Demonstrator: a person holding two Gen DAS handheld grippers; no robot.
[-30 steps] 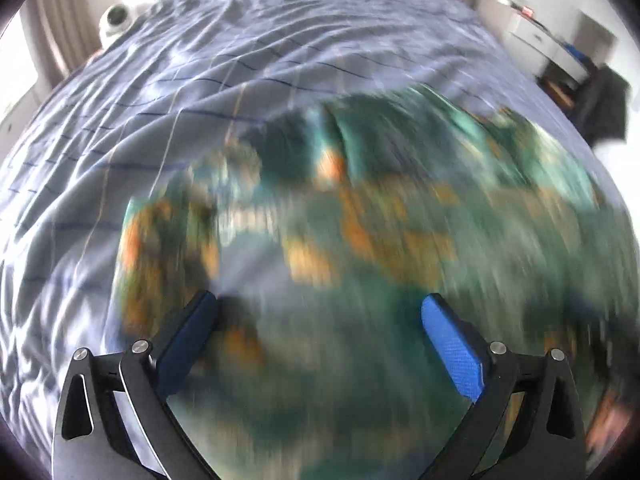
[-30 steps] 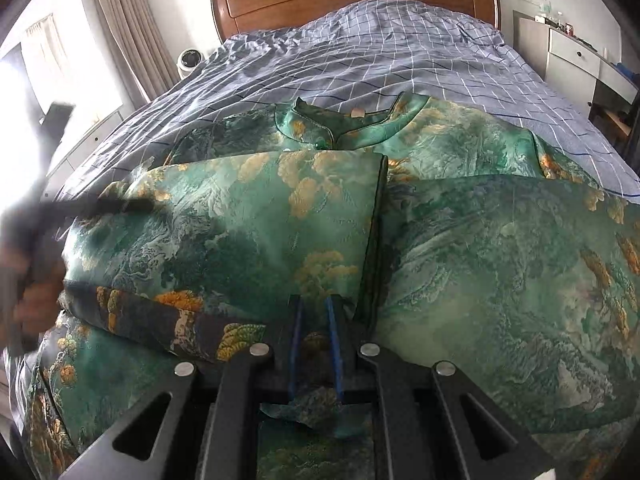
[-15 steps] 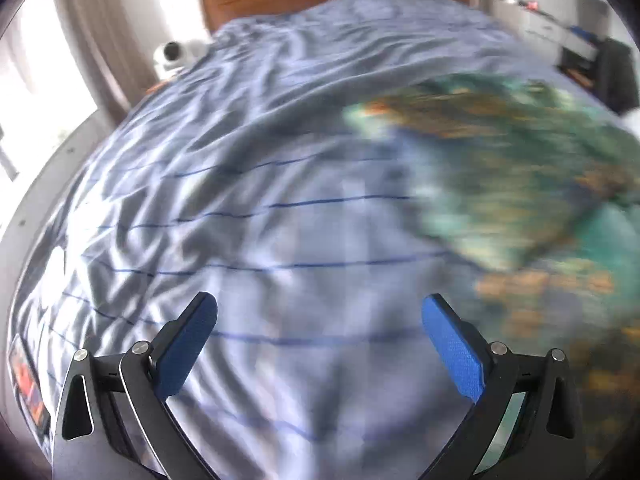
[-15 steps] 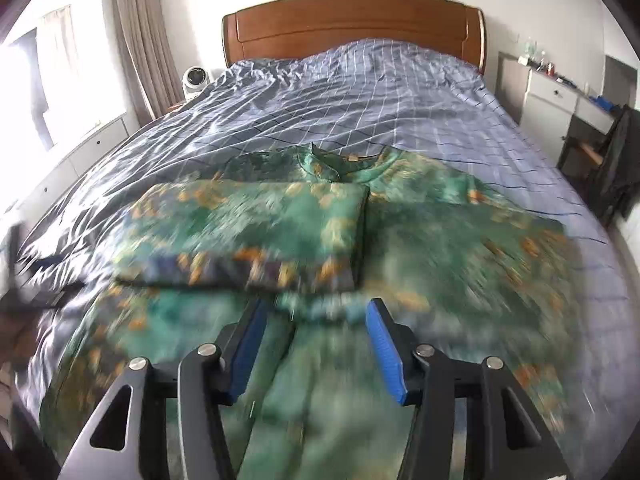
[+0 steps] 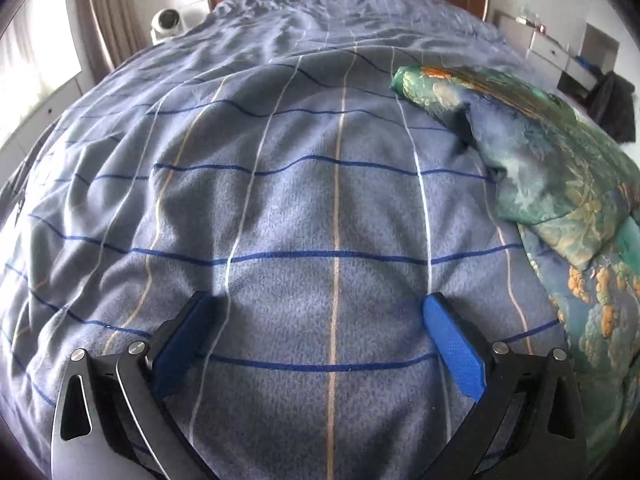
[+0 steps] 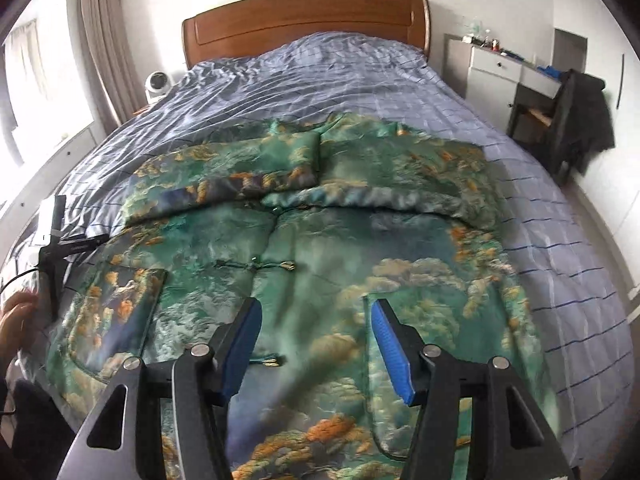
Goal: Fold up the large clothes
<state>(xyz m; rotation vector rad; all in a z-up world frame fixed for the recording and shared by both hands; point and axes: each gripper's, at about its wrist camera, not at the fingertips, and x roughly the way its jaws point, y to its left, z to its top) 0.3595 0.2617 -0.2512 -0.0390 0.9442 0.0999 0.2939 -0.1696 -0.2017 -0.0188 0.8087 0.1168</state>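
- While the green patterned garment (image 6: 320, 248) is spread across the middle of the bed (image 6: 560, 248), its sleeves are seen folded inward over the chest, with the collar toward the headboard (image 6: 304, 20).
- On the right side of the garment, a wide strip of blue checked bedspread (image 5: 320, 208) is left bare up to the bed edge; on the left side the bare strip is narrower.
- The right gripper (image 6: 316, 344) is held above the lower part of the garment, its blue fingers (image 6: 390, 350) spread apart and holding nothing.
- The left gripper (image 5: 320, 344) is held over bare bedspread, beside the garment's left edge (image 5: 540, 168); its fingers (image 5: 452, 348) are wide apart and nothing is held between them.
- In the right wrist view, the left gripper's black body (image 6: 56, 236) is seen at the left border of the garment, with a hand (image 6: 16, 320) below it.
- A small white fan (image 6: 157, 85) stands beside the headboard on the left, near the curtain (image 6: 100, 40).
- A white dresser (image 6: 496, 68) and a chair with a dark cloth (image 6: 580, 116) over it stand close to the right side of the bed, so the passage there is narrow.
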